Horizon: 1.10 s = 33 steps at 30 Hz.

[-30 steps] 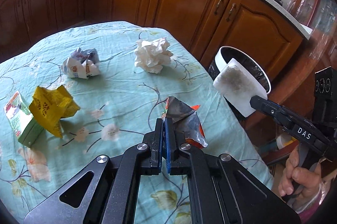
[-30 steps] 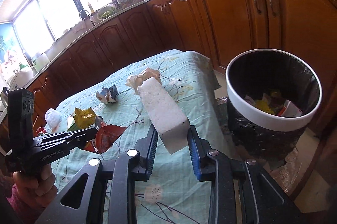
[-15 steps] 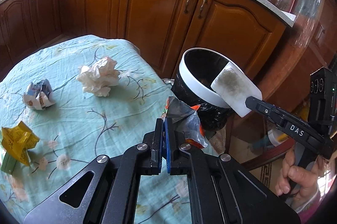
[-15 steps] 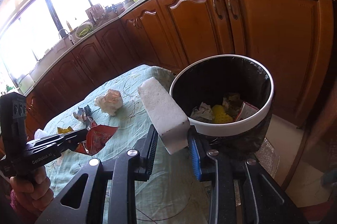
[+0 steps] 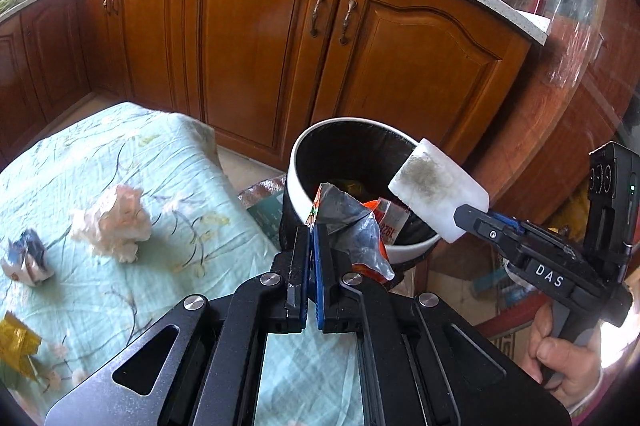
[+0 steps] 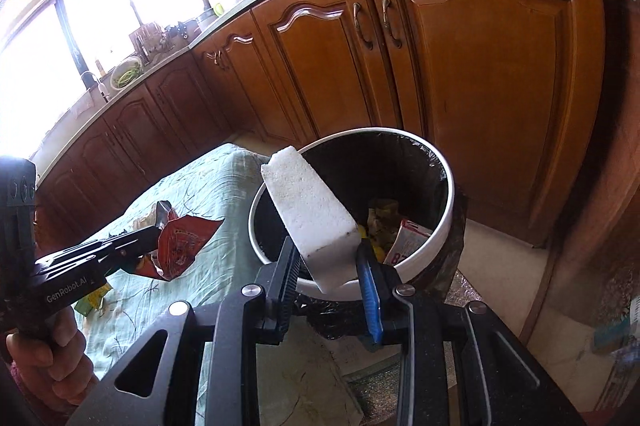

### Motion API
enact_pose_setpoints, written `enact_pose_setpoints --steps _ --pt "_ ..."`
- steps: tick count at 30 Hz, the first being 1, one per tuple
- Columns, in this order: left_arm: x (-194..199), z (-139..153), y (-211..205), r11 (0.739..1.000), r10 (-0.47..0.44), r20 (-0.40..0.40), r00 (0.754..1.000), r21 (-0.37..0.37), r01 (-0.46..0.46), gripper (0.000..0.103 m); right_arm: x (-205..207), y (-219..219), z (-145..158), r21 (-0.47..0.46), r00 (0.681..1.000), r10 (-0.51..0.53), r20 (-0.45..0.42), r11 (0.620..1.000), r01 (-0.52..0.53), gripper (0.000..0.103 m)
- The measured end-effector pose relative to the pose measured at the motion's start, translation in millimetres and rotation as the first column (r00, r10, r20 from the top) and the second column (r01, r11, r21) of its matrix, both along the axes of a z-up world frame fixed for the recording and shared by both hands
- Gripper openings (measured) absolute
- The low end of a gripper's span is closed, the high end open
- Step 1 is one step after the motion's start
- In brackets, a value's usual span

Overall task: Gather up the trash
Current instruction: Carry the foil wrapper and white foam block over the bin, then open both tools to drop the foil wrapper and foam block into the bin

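Left tool (image 5: 311, 246): closed tight on a crumpled red and silver wrapper (image 5: 352, 226); the wrapper sticks up and forward from the fingertips.
Right tool (image 6: 330, 266): clamped on the short end of a white foam block (image 6: 312, 218); a gap stays between the two fingers because the block fills it.
Block axis: its long side runs forward and up from the right tool, and its far end reaches over the near rim of the trash bin (image 6: 450, 194).
Key relation: the bin lies straight ahead and below both tools. In the left wrist view the wrapper hangs at the near rim of the bin (image 5: 294, 178), not clearly over the opening. The right hand seems nearer to a good drop, I judge.
Bin: white rim, black liner, standing on the floor just beside the bench (image 5: 120, 154) edge; some trash lies already inside, yellow and red-white pieces.
Room for moving: the opening is wide and nothing covers it. The two tools are near each other over the same rim, so the dirty face of the block (image 5: 436, 190) could touch the wrapper if both go in together.
Bench, further away: a white paper ball (image 5: 114, 222), a small crumpled packet (image 5: 28, 260) and a yellow wrapper (image 5: 16, 342) wait on the green cloth, well apart from the bin.
Beyond: brown cabinet doors (image 5: 256, 46) stand close behind the bin, so a long forward swing has a limit.
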<state>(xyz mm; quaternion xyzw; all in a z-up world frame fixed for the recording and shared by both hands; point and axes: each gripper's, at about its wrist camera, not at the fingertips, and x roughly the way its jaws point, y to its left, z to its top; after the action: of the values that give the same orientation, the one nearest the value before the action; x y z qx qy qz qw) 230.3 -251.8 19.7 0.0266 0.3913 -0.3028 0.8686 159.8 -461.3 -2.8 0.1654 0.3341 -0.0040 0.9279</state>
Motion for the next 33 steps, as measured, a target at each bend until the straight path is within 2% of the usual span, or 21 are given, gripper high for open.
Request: enact_pose_setpoints --steps 6,17,20,21,23,24,25,33 --pt "19.0 2.3 -31.9 0.999 -0.023 0.015 1.000 0.032 0.023 0.002 17.6 -16.3 -2.6 -0.012 0.999 -0.025 -0.036 1.000 0.024 0.029" --pt "53.8 -6.3 -71.2 0.996 -0.042 -0.011 0.999 0.074 0.043 0.002 45.8 -32.3 -10.5 -0.044 0.995 -0.031 -0.092 0.999 0.027 0.030" --pt "57.7 -10.9 -82.6 0.995 -0.051 -0.021 0.998 0.086 0.053 0.003 51.6 -36.7 -13.8 -0.030 0.994 -0.030 -0.100 0.999 0.028 0.035" --pt "58.6 -11.6 -84.5 0.995 -0.051 -0.024 0.998 0.089 0.053 0.006 52.2 -38.4 -14.8 -0.018 0.994 -0.030 -0.101 0.999 0.028 0.037" --pt "58.9 -12.1 -85.5 0.995 -0.045 -0.029 0.999 0.086 0.048 0.019 48.4 -41.6 -16.4 0.000 0.995 -0.038 -0.097 0.999 0.038 0.039" --pt "58.5 -12.0 -86.7 0.996 -0.039 -0.026 0.999 0.083 0.041 0.035 47.1 -43.7 -16.7 0.006 0.995 -0.043 -0.094 0.999 0.043 0.041" --pt "57.3 -12.1 -85.0 0.996 -0.034 -0.018 0.999 0.081 0.035 0.046 44.6 -45.3 -16.7 0.013 0.995 -0.048 -0.089 0.999 0.049 0.044" --pt "41.6 -18.9 -57.0 0.998 -0.004 -0.025 1.000 0.066 0.006 0.046 23.3 -47.1 -14.3 0.064 0.996 -0.068 -0.055 0.995 0.071 0.047"
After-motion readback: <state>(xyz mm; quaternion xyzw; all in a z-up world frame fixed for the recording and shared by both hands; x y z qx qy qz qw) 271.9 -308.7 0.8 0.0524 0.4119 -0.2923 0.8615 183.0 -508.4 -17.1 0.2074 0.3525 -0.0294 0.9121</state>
